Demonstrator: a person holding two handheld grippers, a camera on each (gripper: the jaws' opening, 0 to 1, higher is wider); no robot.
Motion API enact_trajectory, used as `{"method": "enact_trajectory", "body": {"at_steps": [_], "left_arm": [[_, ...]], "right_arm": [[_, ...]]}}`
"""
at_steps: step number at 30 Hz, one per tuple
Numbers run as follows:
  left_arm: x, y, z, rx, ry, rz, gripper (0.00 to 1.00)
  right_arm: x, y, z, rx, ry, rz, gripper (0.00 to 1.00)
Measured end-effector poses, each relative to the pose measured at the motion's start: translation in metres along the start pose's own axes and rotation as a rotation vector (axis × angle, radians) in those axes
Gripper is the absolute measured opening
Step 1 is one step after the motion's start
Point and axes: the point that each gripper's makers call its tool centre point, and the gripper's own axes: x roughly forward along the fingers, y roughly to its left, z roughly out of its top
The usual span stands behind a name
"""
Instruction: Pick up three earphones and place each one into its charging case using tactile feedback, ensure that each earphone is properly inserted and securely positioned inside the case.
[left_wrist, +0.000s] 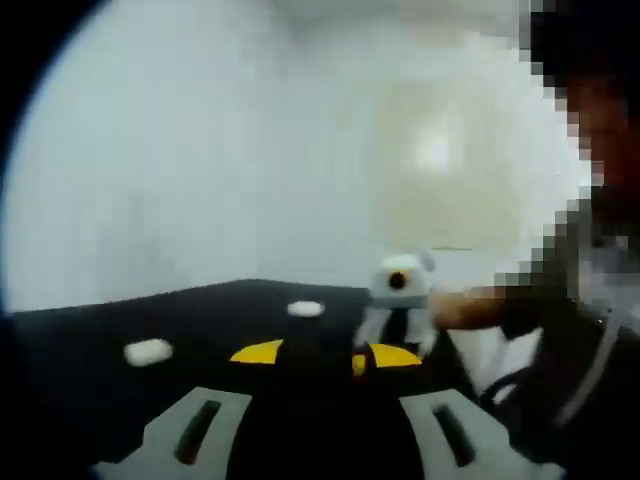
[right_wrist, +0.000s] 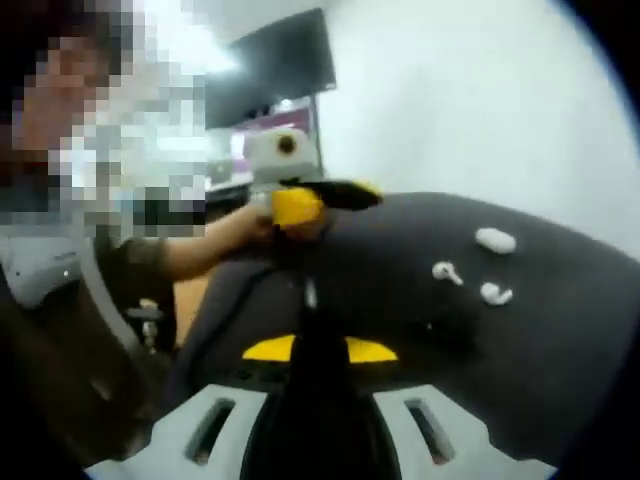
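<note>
On the black table top lie two small white pieces, one near my left jaw and one farther back; blur hides what they are. My left gripper stands open above the table with nothing between its yellow tips. In the right gripper view, a white charging case and two loose earphones lie on the dark table at the right. My right gripper has its jaws close together, with a small white earphone at their tips. The left gripper hangs ahead of it.
A person sits right behind the table, and a hand holds the right gripper close to my left jaws. A dark screen hangs on the pale wall. The table edge falls away at the left of the right gripper view.
</note>
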Motion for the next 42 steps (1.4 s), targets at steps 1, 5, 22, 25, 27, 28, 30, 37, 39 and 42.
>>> {"method": "enact_trajectory", "body": {"at_steps": [1,5,22,25,27,28,30,37,39,42], "left_arm": [[0.004,-0.008,-0.006,0.009,0.038,-0.031,0.24],[0.018,-0.027,-0.021,0.013,0.107,-0.107,0.28],[0.024,-0.025,-0.038,-0.04,0.204,-0.096,0.14],[0.023,-0.026,-0.037,-0.092,0.204,-0.113,0.13],[0.022,-0.03,-0.036,-0.133,0.204,-0.124,0.13],[0.021,-0.031,-0.036,-0.15,0.202,-0.127,0.13],[0.021,-0.032,-0.035,-0.184,0.195,-0.133,0.14],[0.021,-0.032,-0.031,-0.119,0.151,-0.124,0.16],[0.019,-0.027,-0.023,-0.14,0.108,-0.105,0.16],[0.017,-0.015,-0.02,-0.133,0.083,-0.055,0.13]], "right_arm": [[0.0,0.0,0.0,-0.008,-0.002,-0.002,0.18],[0.001,0.002,0.0,-0.057,-0.003,-0.009,0.18],[0.001,0.008,0.0,-0.171,-0.002,-0.013,0.18],[0.002,0.009,0.0,-0.244,-0.003,-0.023,0.18],[0.002,0.011,0.001,-0.299,-0.009,-0.035,0.18],[0.002,0.012,0.002,-0.329,-0.01,-0.045,0.18],[0.002,0.013,0.002,-0.359,-0.017,-0.051,0.18],[0.002,0.01,0.001,-0.337,-0.016,-0.047,0.18],[0.002,0.011,0.002,-0.341,-0.019,-0.045,0.18],[0.001,0.011,0.002,-0.347,-0.02,-0.043,0.18]]}}
